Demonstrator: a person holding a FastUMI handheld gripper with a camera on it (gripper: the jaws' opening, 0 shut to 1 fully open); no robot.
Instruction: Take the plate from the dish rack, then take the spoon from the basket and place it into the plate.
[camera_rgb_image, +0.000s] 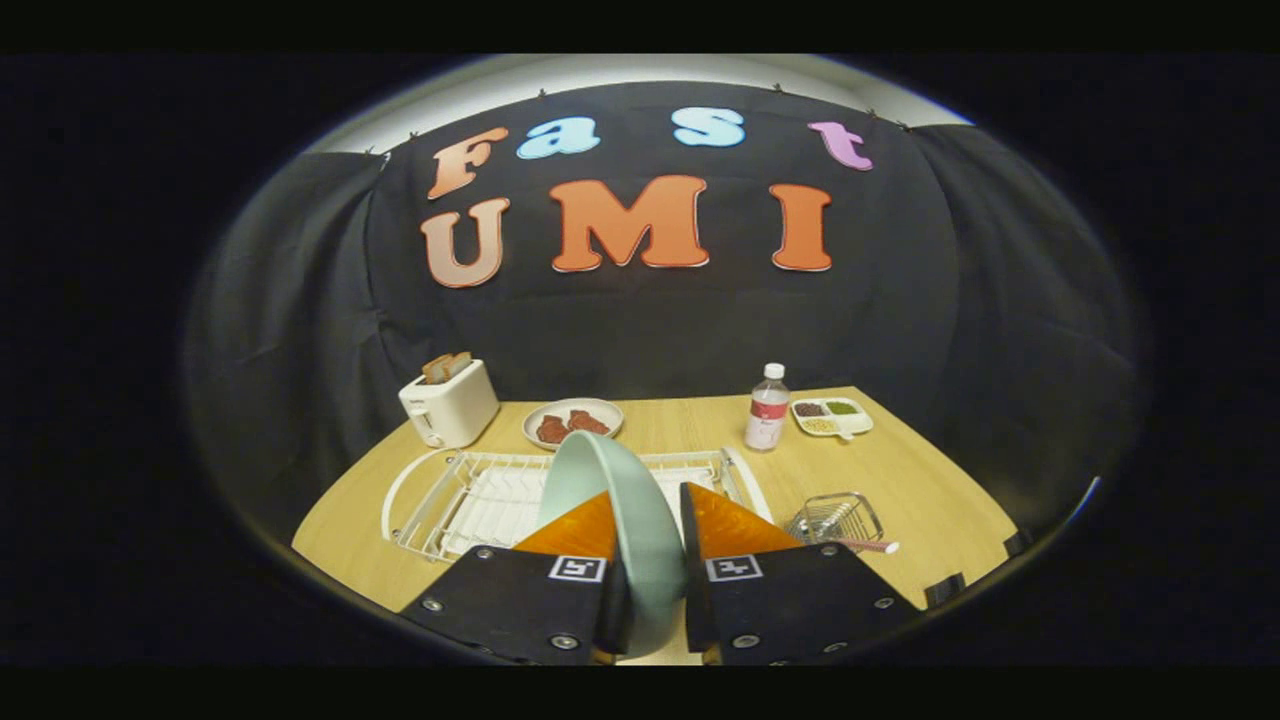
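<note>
Tongs (648, 560) clamp plate (610, 500) edge-on, lifted over dish rack (470, 495) just ahead; spoon (865, 545) waits in basket (835, 518) beside, not yet fetched.

From my station I count one gripper (645, 520), its two fingers (578, 530) pressed on either face of one pale green plate (610, 500). One white dish rack (470, 495) sits on the one wooden table (920, 470). I see one wire basket (835, 517) holding one spoon (868, 545) (only its handle is plain to me). Further back: one toaster (450, 403) with two slices of toast (446, 367), one dish of food (572, 422) bearing two reddish pieces, one bottle (767, 407), and one divided tray (832, 417) with three filled sections.
</note>
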